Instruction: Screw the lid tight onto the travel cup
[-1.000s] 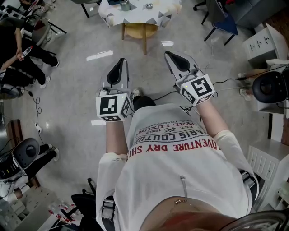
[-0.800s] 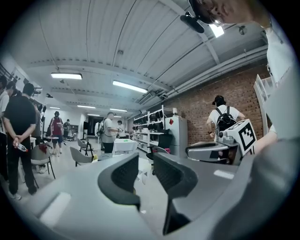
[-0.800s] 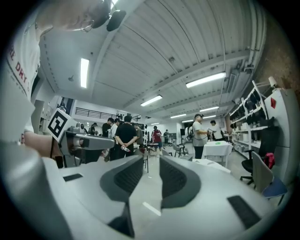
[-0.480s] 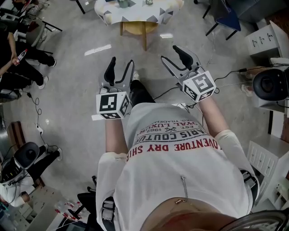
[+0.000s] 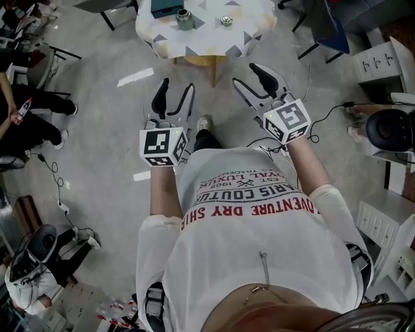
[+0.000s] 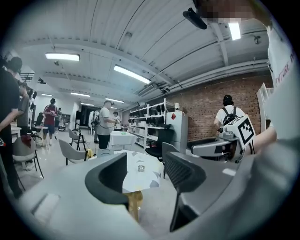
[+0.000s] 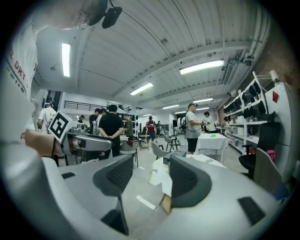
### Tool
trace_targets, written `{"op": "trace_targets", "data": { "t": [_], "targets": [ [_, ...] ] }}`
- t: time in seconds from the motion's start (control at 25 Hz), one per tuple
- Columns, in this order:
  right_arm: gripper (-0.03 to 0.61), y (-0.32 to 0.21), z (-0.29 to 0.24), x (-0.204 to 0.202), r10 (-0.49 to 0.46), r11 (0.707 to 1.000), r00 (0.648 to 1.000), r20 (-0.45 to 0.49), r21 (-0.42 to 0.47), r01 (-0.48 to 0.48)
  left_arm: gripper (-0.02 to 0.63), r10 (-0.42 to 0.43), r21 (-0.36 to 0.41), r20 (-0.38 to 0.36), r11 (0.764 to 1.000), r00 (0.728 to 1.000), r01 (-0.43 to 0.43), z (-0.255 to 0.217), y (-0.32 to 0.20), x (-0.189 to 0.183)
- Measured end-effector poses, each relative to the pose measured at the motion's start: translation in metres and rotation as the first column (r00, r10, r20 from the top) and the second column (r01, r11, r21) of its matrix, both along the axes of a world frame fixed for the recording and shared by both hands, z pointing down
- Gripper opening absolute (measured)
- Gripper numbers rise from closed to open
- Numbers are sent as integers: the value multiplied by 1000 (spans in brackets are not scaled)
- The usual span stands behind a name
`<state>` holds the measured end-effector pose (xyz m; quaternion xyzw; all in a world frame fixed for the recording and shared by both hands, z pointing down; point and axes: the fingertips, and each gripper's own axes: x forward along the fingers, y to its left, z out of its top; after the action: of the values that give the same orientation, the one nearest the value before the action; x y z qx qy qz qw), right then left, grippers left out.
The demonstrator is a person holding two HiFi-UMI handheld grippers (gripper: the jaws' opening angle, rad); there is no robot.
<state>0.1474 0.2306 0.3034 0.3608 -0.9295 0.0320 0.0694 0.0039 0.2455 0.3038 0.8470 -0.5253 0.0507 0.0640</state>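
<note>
Ahead of me a small table with a white, triangle-patterned cloth point(image 5: 201, 35) carries the grey travel cup point(image 5: 185, 19) and, apart to its right, the small round lid point(image 5: 225, 21). Both grippers hang in the air short of the table, over bare floor. In the head view my left gripper point(image 5: 175, 89) is open and empty, and so is my right gripper point(image 5: 247, 75). In the left gripper view the lid point(image 6: 141, 168) shows on the tablecloth point(image 6: 150, 180) far beyond the parted jaws of the left gripper point(image 6: 147, 177). The right gripper point(image 7: 151, 179) frames the table's corner point(image 7: 159, 174).
A teal box point(image 5: 162, 6) sits at the table's far left. Seated people point(image 5: 26, 110) and chairs line the left side. A blue chair point(image 5: 327, 26) stands at the upper right. White cabinets point(image 5: 382, 61) and floor cables point(image 5: 324, 126) are on the right.
Both grippers went from shut to open. The table has slid further into the head view and now lies closer to both grippers.
</note>
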Motion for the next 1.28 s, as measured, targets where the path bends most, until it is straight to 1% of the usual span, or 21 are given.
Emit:
{"op": "trace_targets", "data": {
  "t": [0.16,0.28,0.44,0.56,0.72,0.92,1.0,1.16,1.28],
  "targets": [
    [216,-61,-2,-32,44,999,999,-22,-6,-44,244,45,-15,-9,999,999,-45,4,-66,-34],
    [216,-103,-4,-51,77,997,996,-37,-5,-77,244,81,-21,-4,996,997,-81,4,-110,-53],
    [216,-148,0,-70,111,993,993,-47,-31,-112,244,135,-54,11,989,991,-134,16,-156,-66],
    [216,-174,8,-79,116,991,991,-64,-58,-119,245,152,-79,10,985,988,-151,29,-182,-70],
    [216,-207,27,-78,111,988,988,-110,-93,-122,273,175,-101,18,980,984,-172,48,-215,-64],
    [216,-258,63,-63,87,978,982,-165,-173,-116,279,176,-159,18,972,984,-171,81,-258,-56],
    [216,-277,79,-57,71,970,980,-186,-215,-111,282,179,-190,23,967,984,-171,97,-273,-53],
    [216,-307,115,-45,25,951,970,-242,-294,-98,299,194,-243,55,954,979,-176,132,-298,-45],
    [216,-326,147,-35,-4,931,954,-299,-349,-105,331,209,-272,74,945,975,-181,158,-317,-35]
  ]
}}
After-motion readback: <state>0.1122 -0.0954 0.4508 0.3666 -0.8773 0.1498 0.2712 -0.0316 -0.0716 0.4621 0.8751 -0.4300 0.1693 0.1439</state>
